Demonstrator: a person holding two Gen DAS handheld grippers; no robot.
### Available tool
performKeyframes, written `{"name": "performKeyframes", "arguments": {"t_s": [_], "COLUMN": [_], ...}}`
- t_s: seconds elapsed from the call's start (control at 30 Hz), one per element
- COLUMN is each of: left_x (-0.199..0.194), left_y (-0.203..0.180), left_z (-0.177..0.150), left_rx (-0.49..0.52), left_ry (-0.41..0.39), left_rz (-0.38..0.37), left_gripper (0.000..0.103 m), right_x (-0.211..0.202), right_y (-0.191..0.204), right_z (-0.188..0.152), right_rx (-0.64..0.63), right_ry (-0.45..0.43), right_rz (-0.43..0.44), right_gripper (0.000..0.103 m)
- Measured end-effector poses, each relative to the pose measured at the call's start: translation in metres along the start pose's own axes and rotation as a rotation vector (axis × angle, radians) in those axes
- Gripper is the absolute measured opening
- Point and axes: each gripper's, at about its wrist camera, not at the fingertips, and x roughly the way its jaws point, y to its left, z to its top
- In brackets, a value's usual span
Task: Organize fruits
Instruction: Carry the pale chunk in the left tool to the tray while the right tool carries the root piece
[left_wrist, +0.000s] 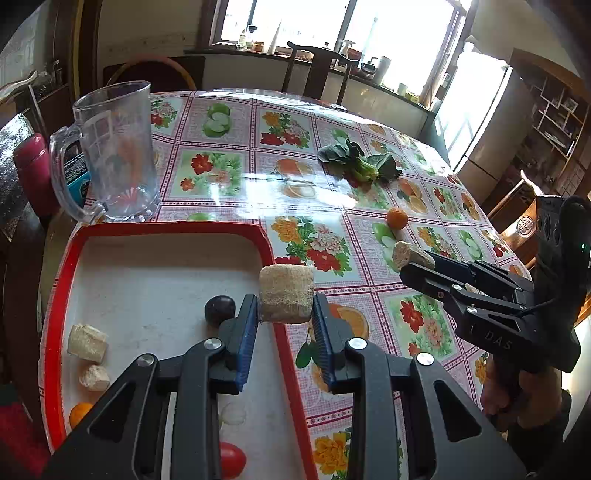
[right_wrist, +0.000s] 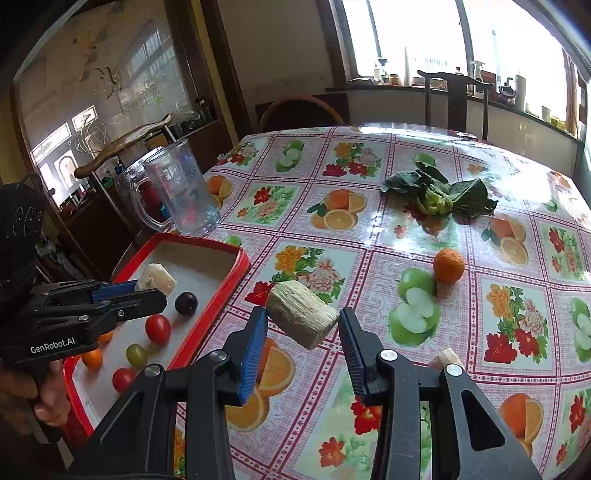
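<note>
So both grippers are clamped on pale fibrous chunks, the left gripper (left_wrist: 285, 322) with its chunk (left_wrist: 286, 293) right over the red tray's (left_wrist: 167, 227) near rim, the right gripper (right_wrist: 303, 345) carrying its chunk (right_wrist: 301, 318) crosswise, tray off to its left.

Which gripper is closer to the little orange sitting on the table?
Right. The right gripper, holding a pale fibrous chunk, hangs over the tablecloth just short of the orange. The left gripper, holding another chunk, is farther off, over the edge of the red tray.
</note>
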Motion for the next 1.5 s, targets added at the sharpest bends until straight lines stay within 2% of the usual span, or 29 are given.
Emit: {"name": "performKeyframes", "arguments": {"t_s": [0.6, 0.93, 1.13, 1.5], "left_x": [-0.052, -0.07, -0.086, -0.115], "left_y": [0.046, 0.059, 0.062, 0.082], "left_z": [-0.04, -0.064, -0.086, -0.129], "left_rx": [-0.084, -0.111, -0.128, -0.179], "left_ry": [-0.045, -0.056, -0.064, -0.056], "left_rz": [0.049, 0.057, 0.053, 0.089], "left_gripper": [0.027, 0.027, 0.027, 0.027], "right_x": [0.001, -0.002, -0.01, -0.014], "right_y": [0.064, 0.092, 0.112, 0.142], "right_z": [-0.025, -0.042, -0.057, -0.081], "right_rx": [-0.063, -0.088, -0.107, -0.14], "right_ry": [0.033, 0.051, 0.058, 0.096], "right_rz": [0.084, 0.129, 0.176, 0.264], "right_gripper": [0.041, 0.041, 0.041, 0.041]}}
